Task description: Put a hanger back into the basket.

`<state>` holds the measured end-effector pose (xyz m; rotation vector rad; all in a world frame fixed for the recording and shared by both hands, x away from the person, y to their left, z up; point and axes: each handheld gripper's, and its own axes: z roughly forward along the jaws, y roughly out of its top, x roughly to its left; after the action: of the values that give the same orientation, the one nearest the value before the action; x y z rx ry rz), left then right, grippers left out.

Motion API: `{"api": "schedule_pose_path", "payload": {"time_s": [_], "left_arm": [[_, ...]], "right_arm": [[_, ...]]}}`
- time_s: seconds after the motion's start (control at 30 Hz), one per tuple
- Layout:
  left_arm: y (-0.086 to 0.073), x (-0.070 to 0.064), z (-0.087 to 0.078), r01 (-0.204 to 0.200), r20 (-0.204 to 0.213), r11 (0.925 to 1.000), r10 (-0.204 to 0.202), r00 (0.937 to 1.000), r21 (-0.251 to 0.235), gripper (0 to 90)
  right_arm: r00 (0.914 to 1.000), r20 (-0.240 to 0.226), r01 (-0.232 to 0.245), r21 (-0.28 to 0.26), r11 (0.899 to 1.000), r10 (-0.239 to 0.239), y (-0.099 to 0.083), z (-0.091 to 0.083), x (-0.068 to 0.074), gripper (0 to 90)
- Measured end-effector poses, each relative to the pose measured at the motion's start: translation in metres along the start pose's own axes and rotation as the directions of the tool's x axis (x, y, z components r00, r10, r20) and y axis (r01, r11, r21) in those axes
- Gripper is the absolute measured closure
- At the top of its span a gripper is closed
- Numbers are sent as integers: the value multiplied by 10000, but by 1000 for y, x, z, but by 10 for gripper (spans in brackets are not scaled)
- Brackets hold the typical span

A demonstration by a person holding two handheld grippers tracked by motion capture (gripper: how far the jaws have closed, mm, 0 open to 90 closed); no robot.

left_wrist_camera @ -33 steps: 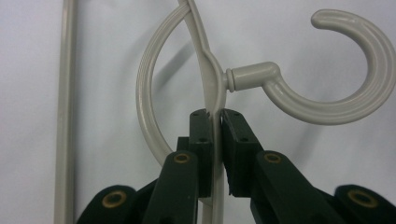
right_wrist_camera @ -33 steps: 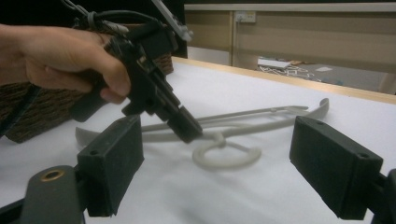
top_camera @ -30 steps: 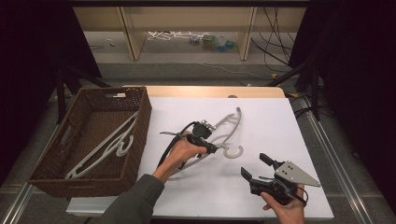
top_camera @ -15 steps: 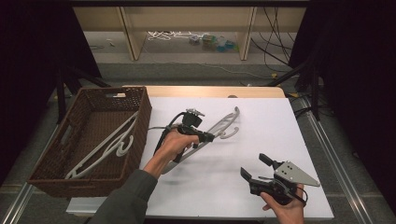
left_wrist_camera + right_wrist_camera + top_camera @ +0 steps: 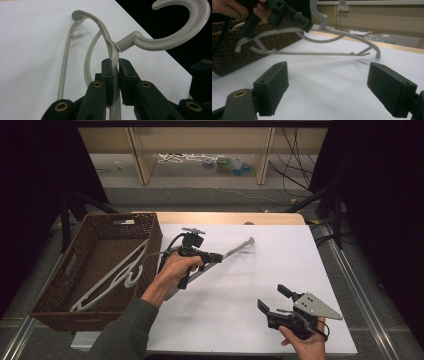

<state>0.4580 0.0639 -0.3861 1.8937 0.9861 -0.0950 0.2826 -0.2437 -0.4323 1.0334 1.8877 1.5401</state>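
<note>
Your left gripper [image 5: 113,75] clamped grey hanger [image 5: 235,251] by neck, lifted off white table [image 5: 280,265]. Hanger's long axis ran toward basket [image 5: 100,255] on your left. Right gripper [image 5: 272,302] idle, jaws wide.

Counted: one pale grey plastic hanger [image 5: 235,251] clamped in the left gripper [image 5: 216,257]; two white plastic hangers [image 5: 116,275] in one brown woven wicker basket [image 5: 150,227] beside that gripper; two black two-jaw grippers altogether, the right gripper [image 5: 272,301] included.
</note>
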Motion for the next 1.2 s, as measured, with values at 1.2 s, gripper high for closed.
{"api": "schedule_pose_path", "payload": {"time_s": [1.2], "left_arm": [[36,-32,-155,-879,-519,9695,780,9956,-2287,828]], "right_arm": [[10000,31,27,206,9998,-27,0,0,-1,184]]}}
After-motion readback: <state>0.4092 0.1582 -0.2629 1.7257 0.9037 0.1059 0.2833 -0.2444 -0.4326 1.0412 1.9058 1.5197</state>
